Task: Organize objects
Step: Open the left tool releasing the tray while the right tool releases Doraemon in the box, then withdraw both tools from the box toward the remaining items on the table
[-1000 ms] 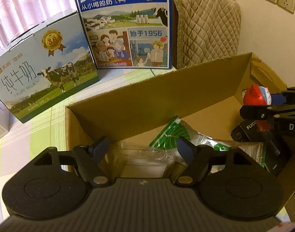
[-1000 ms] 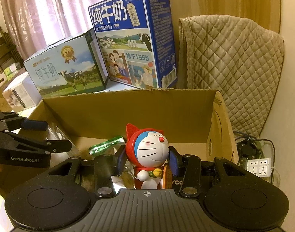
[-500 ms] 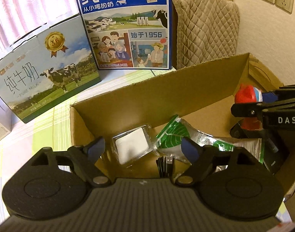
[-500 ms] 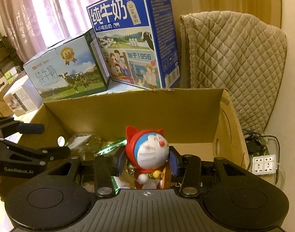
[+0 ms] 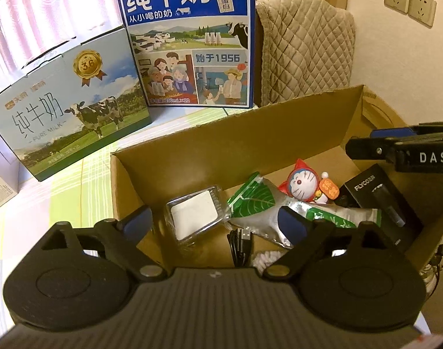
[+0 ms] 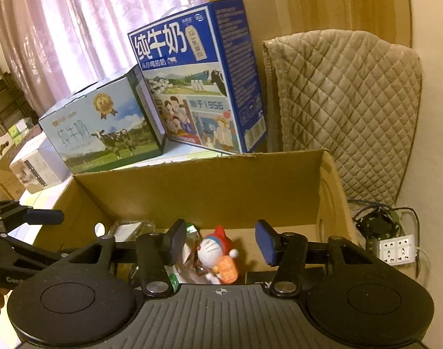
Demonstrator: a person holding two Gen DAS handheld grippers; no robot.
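Cat figurine lies tilted inside cardboard box, low centre of frame, beneath my right gripper, jaws spread and empty; I advise lifting straight up, clear of it.

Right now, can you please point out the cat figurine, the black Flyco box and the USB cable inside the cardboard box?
cat figurine (image 5: pixel 304 184), left wrist view, on its white face.
black Flyco box (image 5: pixel 380 195), left wrist view, on its top side.
USB cable (image 5: pixel 244 236), left wrist view, on its metal plug.
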